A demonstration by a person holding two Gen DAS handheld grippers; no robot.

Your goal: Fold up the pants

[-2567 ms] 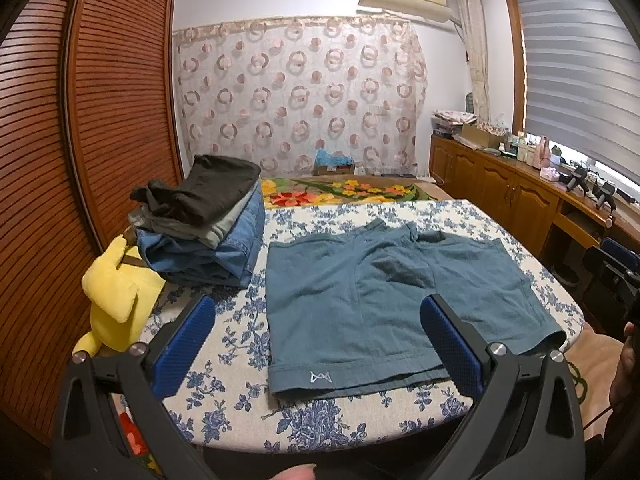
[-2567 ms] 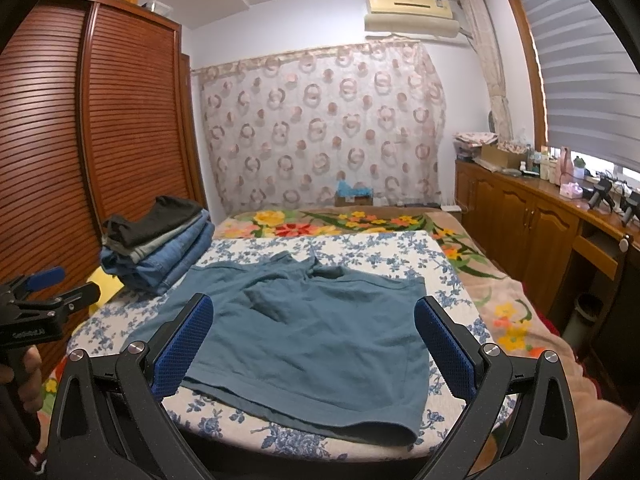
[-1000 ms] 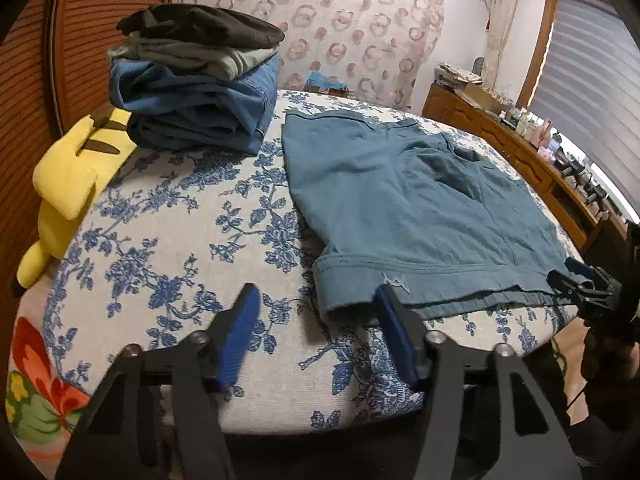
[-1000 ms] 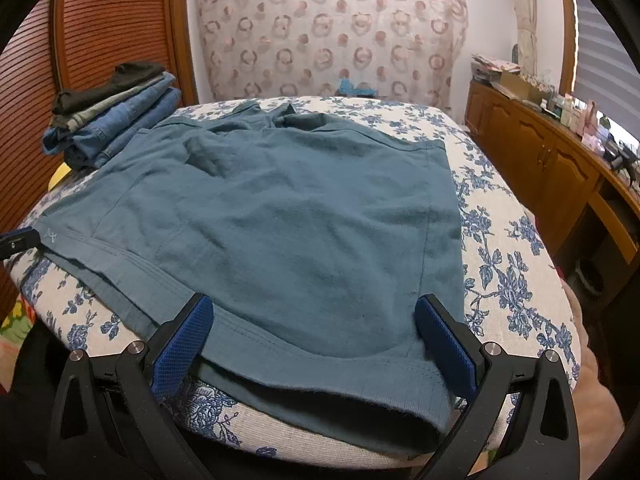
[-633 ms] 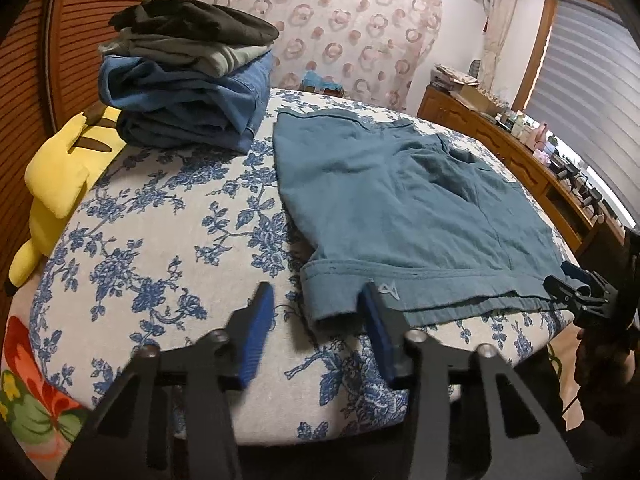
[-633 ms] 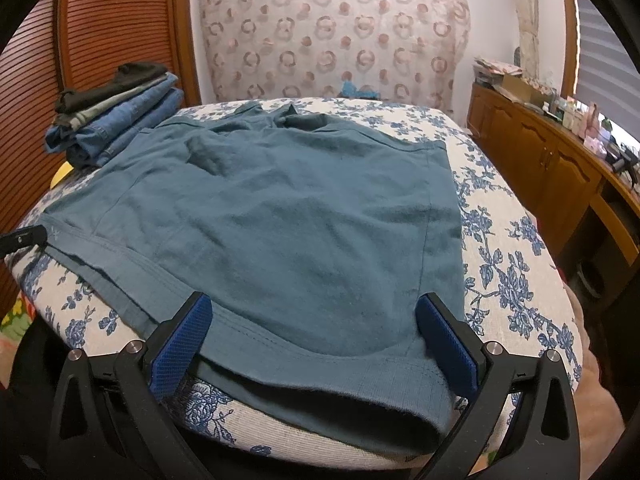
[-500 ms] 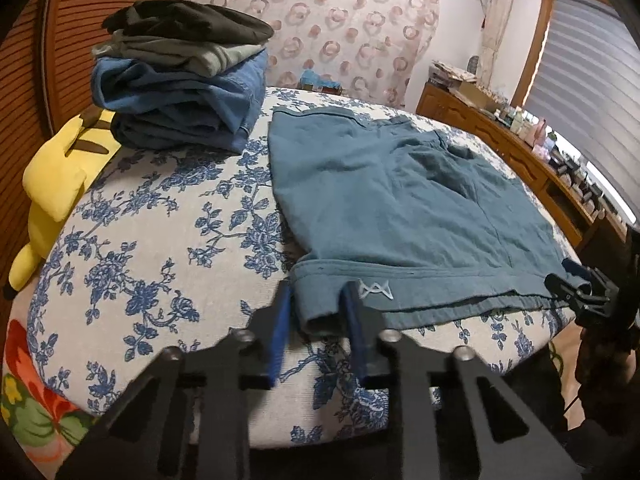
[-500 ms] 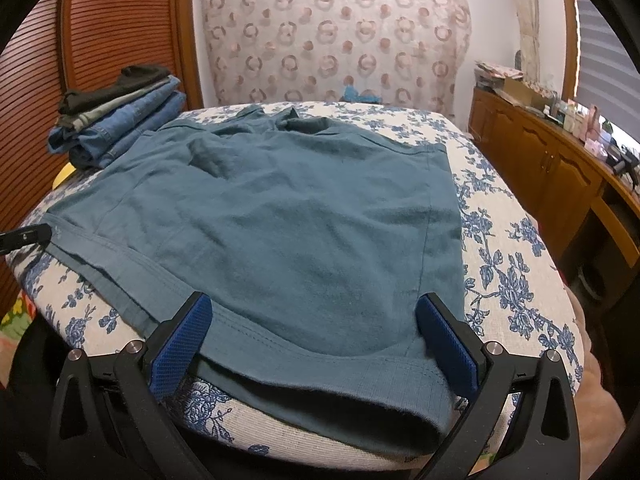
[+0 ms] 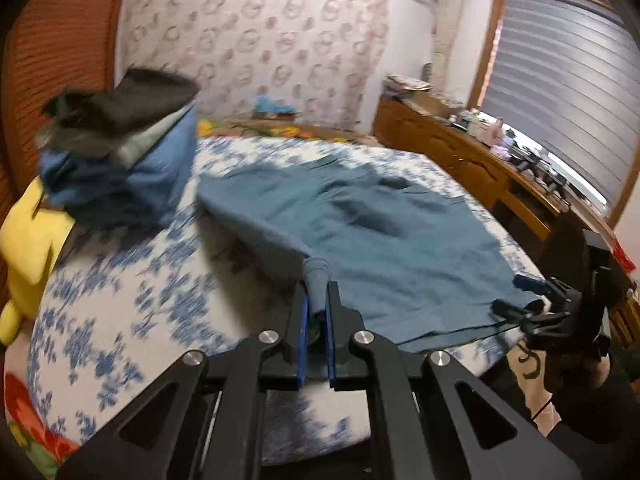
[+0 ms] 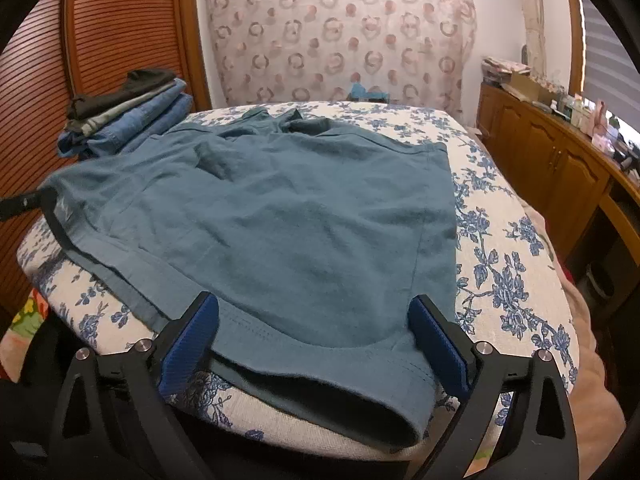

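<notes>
Teal pants [image 9: 380,232] lie spread flat on the flowered bed cover [image 9: 120,300]. My left gripper [image 9: 316,292] is shut on the near left hem corner, and that edge hangs lifted off the bed. In the right wrist view the pants [image 10: 300,208] fill the middle and the left gripper [image 10: 20,204] shows at the far left edge. My right gripper [image 10: 316,312] straddles the near right hem; its jaws are closing, with cloth between the pads but not pressed. The right gripper [image 9: 524,300] also shows at the bed's right edge in the left wrist view.
A stack of folded clothes [image 9: 120,152] sits at the back left of the bed, also seen as a stack [image 10: 124,120] in the right wrist view. A yellow plush toy [image 9: 28,232] lies beside it. Wooden cabinets [image 10: 560,168] run along the right, a slatted wardrobe [image 10: 120,32] on the left.
My left gripper shut on the hem corner and rose, lifting the left edge of the pants. The right gripper stayed in place with its pads slightly closer together.
</notes>
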